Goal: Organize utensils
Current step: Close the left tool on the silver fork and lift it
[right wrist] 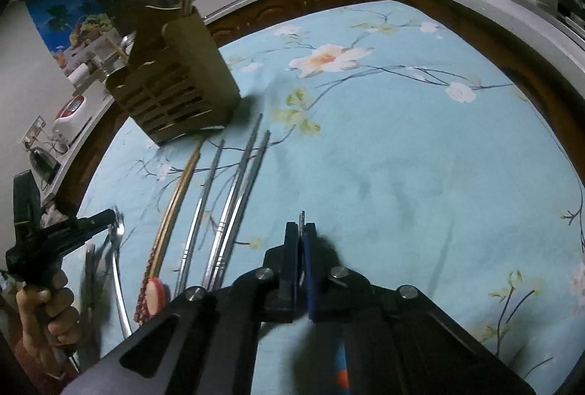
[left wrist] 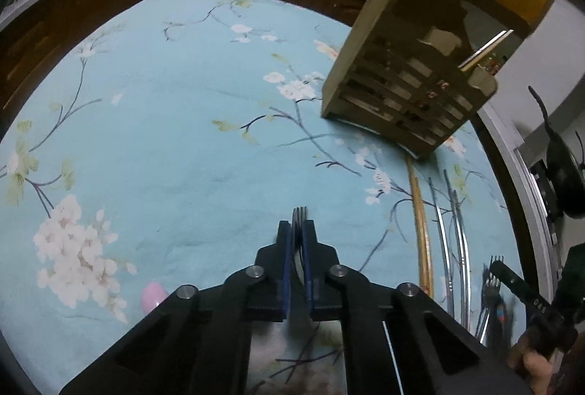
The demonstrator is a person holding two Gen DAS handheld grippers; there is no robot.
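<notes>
Left tool (left wrist: 300, 223) is clamping tight on a fork (left wrist: 299, 212), tines poking out past the pads. Right tool (right wrist: 300, 230) is gripping a thin metal utensil (right wrist: 301, 217) edge-on; its type is unclear. Both are hovering over the floral cloth (left wrist: 164, 139) on the bench. Loose chopsticks (right wrist: 234, 190) are lying just beside the wooden holder (right wrist: 175, 84).

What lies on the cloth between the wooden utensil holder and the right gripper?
Metal chopsticks and wooden chopsticks lie there side by side; the right wrist view shows them.
</notes>
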